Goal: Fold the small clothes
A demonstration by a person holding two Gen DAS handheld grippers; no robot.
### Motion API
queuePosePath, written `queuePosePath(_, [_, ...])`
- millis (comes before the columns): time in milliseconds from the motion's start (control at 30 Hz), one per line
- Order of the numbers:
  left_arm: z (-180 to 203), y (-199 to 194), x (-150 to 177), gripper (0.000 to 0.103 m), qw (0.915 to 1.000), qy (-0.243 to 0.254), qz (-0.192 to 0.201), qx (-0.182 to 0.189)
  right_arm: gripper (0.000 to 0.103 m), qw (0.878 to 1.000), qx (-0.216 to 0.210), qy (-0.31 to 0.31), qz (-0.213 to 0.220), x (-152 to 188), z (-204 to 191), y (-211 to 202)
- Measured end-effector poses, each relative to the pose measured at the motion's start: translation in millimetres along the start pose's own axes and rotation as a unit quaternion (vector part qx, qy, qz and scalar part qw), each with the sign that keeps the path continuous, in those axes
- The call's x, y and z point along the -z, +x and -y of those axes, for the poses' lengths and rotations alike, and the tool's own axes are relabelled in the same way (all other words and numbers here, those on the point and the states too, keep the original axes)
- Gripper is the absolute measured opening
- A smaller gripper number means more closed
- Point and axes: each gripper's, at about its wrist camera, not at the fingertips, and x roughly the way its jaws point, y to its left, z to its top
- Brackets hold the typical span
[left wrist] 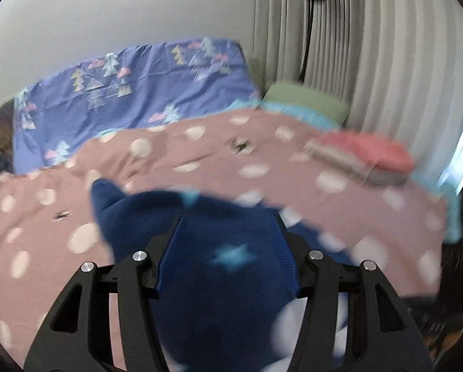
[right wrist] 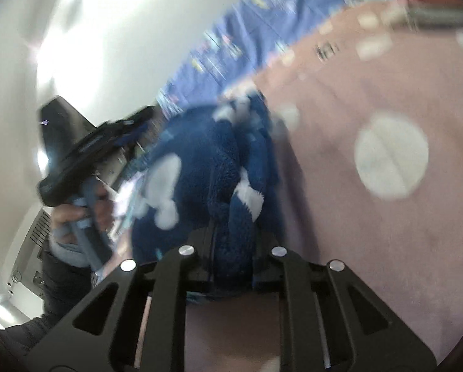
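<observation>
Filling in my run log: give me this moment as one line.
task: fold small clothes | left gripper: shut on blue fleece garment | right gripper: shut on same garment | surface: pink dotted bedspread | stage: garment lifted, unfolded

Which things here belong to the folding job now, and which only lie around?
Belong to the job:
- blue fleece garment
- left gripper, closed on it
- right gripper, closed on it

Only lying around:
- folded pink and grey pile
- green pillow
- curtain
</observation>
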Motion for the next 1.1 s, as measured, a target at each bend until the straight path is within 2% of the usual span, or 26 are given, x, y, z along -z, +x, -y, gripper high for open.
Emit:
queuePosePath(33, [-1,14,9,0.051,0.9994,0.012,-0.03,-0.011,0.019,1.0,-0.002,0.015,-0.015,4,8,10])
queuePosePath(67, [3,34,25,0.05,0.9971,0.043,-0.056,-0.028,0.021,0.999,-0.007,0.025,-0.019,8,12,16])
queuePosePath(133, [18,60,51,0.049,0.9875,0.116,-0.058,-0.09,0.025,1.0,-0.004,0.007,-0.009,9,7,14])
queuePosePath(167, [19,65,54,0.048,0.9879,0.11,-0.054,-0.094,0.029,1.0,0.009,-0.008,-0.003,8,3,11])
queuePosePath(200, [17,65,50,0.047,0.9904,0.096,-0.053,-0.084,0.039,0.999,0.038,-0.035,0.009,7,-4,7])
queuePosePath(267, [17,66,46,0.047,0.99,0.101,-0.06,-0.077,0.05,0.995,0.067,-0.065,0.025,7,-11,1])
queuePosePath(367, [9,68,45,0.047,0.9916,0.095,-0.06,-0.065,0.051,0.99,0.084,-0.09,0.072,3,-18,-14])
queuePosePath(433, [6,67,45,0.048,0.9926,0.089,-0.057,-0.06,0.052,0.981,0.092,-0.129,0.112,-6,-34,-21])
queuePosePath(533, [8,67,46,0.048,0.9927,0.088,-0.055,-0.061,0.047,0.971,0.089,-0.19,0.116,-22,-60,-10])
queuePosePath(600, [8,67,46,0.048,0.9928,0.087,-0.055,-0.06,0.025,0.967,0.077,-0.22,0.106,-34,-77,5])
queuePosePath(667, [8,67,46,0.048,0.9929,0.086,-0.055,-0.062,0.02,0.965,0.085,-0.231,0.092,-39,-82,22])
queuePosePath(700, [8,66,46,0.048,0.9931,0.085,-0.053,-0.061,0.016,0.968,0.095,-0.223,0.067,-43,-76,42])
queuePosePath(767, [9,63,49,0.049,0.9938,0.081,-0.049,-0.059,0.013,0.973,0.127,-0.191,0.017,-43,-50,73])
queuePosePath(800, [8,64,48,0.05,0.9946,0.075,-0.046,-0.056,0.013,0.977,0.124,-0.176,0.008,-39,-32,85])
queuePosePath(867, [12,66,48,0.05,0.9944,0.078,-0.043,-0.057,0.013,0.983,0.105,-0.152,0.005,-42,-22,82])
queuePosePath(1000, [12,66,47,0.051,0.9944,0.079,-0.043,-0.056,0.017,0.974,0.133,-0.184,0.009,-39,-31,82])
queuePosePath(1100, [9,63,48,0.051,0.9949,0.076,-0.04,-0.054,0.017,0.974,0.13,-0.184,0.007,-39,-32,81])
